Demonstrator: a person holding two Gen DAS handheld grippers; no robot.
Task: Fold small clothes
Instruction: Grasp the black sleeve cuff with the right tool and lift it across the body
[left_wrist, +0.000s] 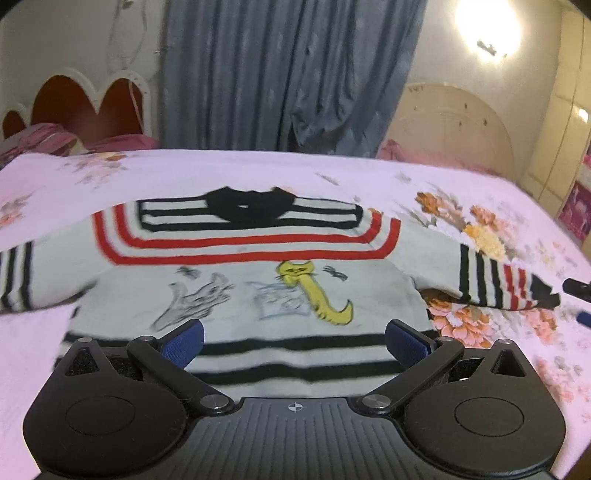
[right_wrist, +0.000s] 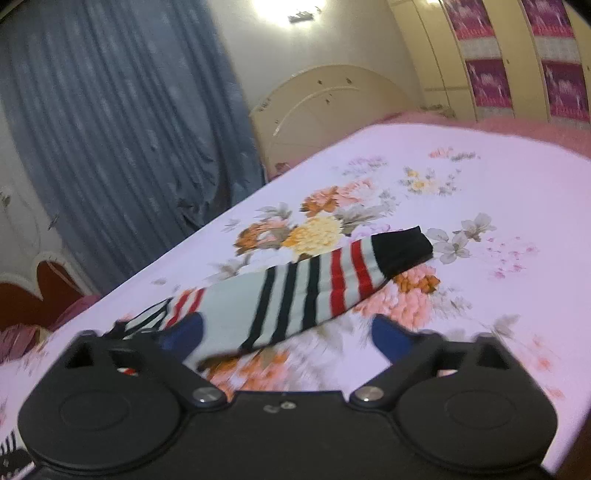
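A small striped sweater (left_wrist: 258, 258) with a yellow cat on its front lies spread flat on the flowered bed (left_wrist: 480, 192), collar toward the far edge by the blue curtain (left_wrist: 288, 74) and sleeves stretched toward the left and right edges. The left tool (left_wrist: 293, 341) hovers over the hem, jaws wide and empty. The right tool (right_wrist: 288, 338) stands partly open over the right sleeve (right_wrist: 314, 284), gripping nothing.

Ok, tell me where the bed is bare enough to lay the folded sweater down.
Bare bedspread lies beyond the sleeve cuff, toward the wardrobe side. Another strip lies past the sweater's collar, before the blue curtain. The middle is crowded: the spread sweater covers it.
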